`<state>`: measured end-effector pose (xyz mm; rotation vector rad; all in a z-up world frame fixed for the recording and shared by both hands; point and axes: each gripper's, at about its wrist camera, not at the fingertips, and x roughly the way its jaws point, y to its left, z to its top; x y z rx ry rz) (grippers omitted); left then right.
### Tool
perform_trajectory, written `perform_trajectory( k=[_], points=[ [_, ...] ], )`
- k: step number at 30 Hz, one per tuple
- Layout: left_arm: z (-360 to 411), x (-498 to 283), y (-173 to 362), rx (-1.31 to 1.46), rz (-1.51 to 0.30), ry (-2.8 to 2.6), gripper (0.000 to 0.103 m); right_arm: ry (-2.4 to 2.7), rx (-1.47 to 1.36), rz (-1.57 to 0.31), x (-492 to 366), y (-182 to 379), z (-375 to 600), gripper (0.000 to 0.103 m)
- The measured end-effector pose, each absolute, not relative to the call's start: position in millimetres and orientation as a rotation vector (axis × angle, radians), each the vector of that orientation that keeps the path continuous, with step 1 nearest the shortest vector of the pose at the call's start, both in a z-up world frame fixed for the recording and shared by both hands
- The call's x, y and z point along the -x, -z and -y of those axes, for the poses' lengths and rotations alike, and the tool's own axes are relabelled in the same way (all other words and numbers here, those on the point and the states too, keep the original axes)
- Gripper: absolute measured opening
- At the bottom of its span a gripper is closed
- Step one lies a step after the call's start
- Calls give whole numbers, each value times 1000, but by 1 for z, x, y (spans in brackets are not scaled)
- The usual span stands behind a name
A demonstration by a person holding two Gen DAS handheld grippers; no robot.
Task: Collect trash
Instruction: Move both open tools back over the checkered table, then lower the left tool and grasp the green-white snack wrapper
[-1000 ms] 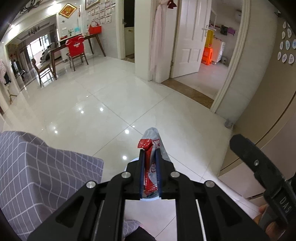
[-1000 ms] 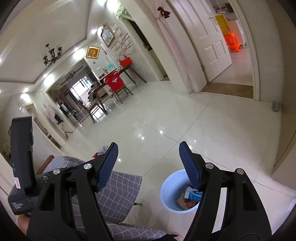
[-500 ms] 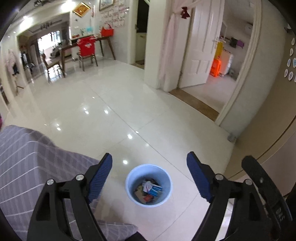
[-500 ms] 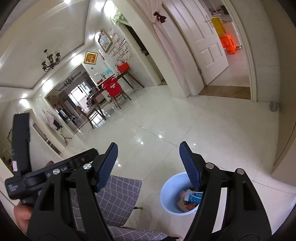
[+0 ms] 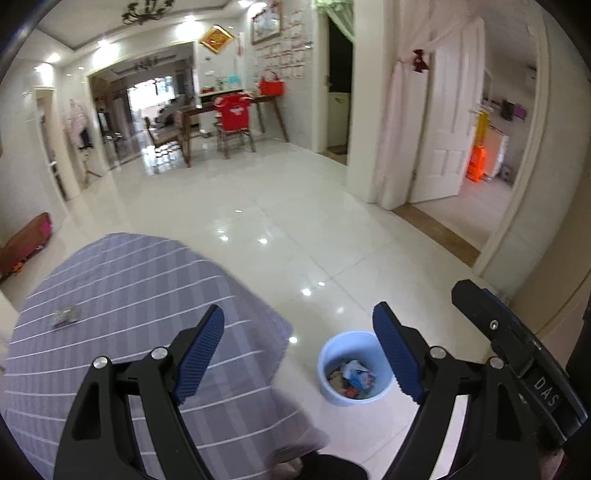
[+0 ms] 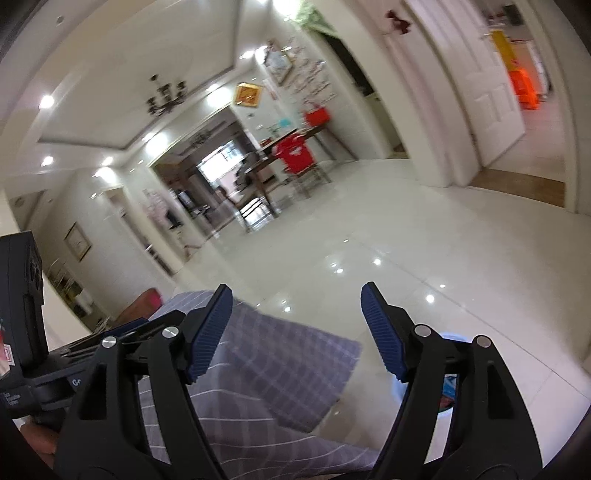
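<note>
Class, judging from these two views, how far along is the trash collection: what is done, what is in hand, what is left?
Done: the blue bin on the floor already holds several wrappers. In hand: nothing; the left tongs are open and empty, and the right tongs are opening, empty. Left: a small wrapper lies on the checked tablecloth.

Home interior, open living and dining area.
Glossy white tiled floor (image 5: 280,221); chandelier (image 5: 144,11) at top; wooden dining table (image 5: 207,110) with red-covered chair (image 5: 234,114) at upper centre; white panelled door (image 5: 443,129) at right stood open.
</note>
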<state>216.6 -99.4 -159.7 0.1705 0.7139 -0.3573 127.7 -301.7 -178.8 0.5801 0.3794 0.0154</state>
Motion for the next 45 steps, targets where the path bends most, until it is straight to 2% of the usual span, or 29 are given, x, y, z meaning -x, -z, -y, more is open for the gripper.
perform_trajectory(
  k=[11,32,45],
  points=[
    [27,-210,151,-86,-719,267,81,-107,-512,-426,-144,165,238,72],
    [-60,-223,161,-4,-723,141,83,-242,-394,-556,-215,165,162,74],
    [-171,-272,198,288,-821,-51,83,-347,-309,-637,-275,171,105,75]
  ],
)
